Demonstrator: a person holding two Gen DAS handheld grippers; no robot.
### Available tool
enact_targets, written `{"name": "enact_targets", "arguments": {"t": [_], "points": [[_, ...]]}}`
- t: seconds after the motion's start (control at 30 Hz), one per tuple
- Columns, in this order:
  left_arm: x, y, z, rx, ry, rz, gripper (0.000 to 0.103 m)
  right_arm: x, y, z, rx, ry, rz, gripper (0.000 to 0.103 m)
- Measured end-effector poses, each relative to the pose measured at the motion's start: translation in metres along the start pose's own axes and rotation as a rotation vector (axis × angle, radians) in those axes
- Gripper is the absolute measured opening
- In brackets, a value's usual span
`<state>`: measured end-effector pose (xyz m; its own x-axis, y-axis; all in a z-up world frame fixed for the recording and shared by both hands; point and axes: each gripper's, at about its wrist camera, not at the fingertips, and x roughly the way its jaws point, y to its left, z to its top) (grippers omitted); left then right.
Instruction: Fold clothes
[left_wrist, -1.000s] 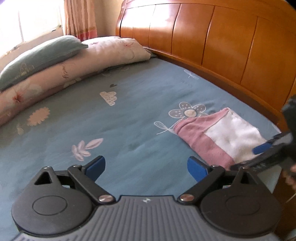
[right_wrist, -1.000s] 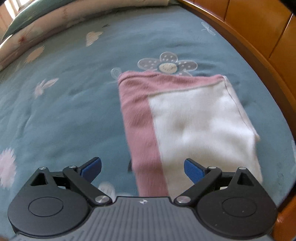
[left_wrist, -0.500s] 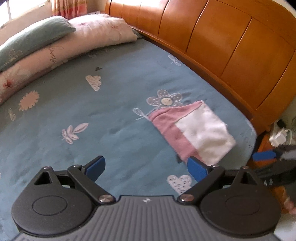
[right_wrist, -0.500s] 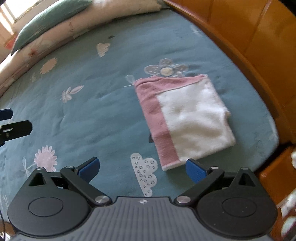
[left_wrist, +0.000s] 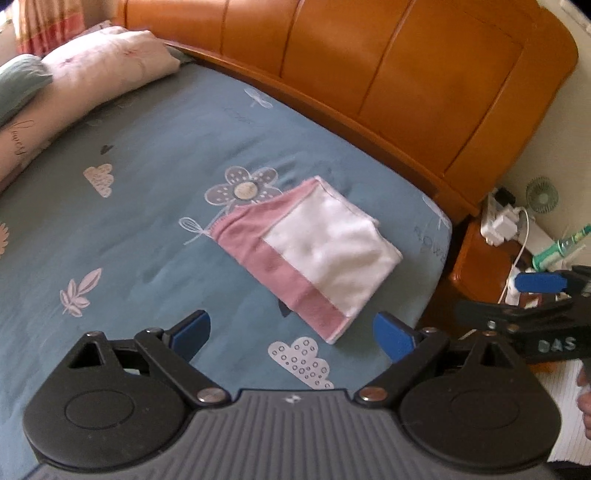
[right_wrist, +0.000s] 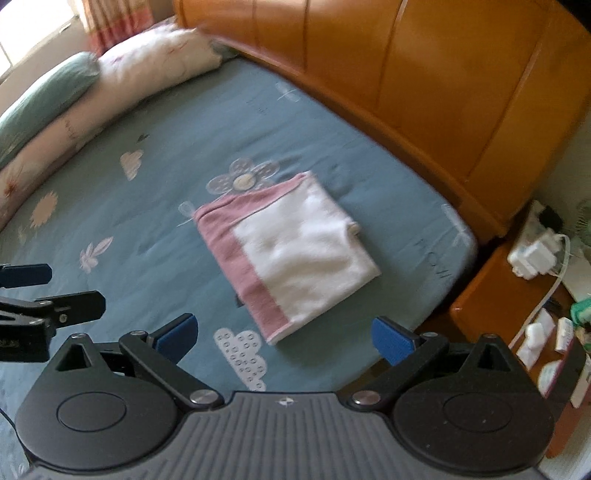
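Folded pink-and-white cloth lying flat on the blue bedsheet near the wooden headboard, left gripper spread wide and empty, right gripper likewise wide, both apart from the cloth

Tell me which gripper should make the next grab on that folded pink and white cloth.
Right, by a small margin. The right gripper faces the folded cloth nearly centred between its open fingers; the left gripper, also open, sees the cloth offset toward its right finger.

left wrist: above bed, facing headboard | right wrist: same, alongside | shared: folded cloth
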<state>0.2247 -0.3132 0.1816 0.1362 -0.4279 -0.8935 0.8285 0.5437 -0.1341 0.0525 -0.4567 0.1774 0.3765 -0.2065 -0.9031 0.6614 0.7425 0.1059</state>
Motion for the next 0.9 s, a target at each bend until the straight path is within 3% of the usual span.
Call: {"name": "enact_targets", "arguments": {"t": [0.43,0.9], "points": [[0.007,-0.007,0.016,0.013,0.095,0.073,0.095,-0.009,-0.012,0.015,0.097,-0.001,-0.009,0.102],[0.009,-0.001,0.003,-0.047,0.149,0.096,0.095,-0.005,0.003,0.014,0.051,0.035,0.027,0.102]]}}
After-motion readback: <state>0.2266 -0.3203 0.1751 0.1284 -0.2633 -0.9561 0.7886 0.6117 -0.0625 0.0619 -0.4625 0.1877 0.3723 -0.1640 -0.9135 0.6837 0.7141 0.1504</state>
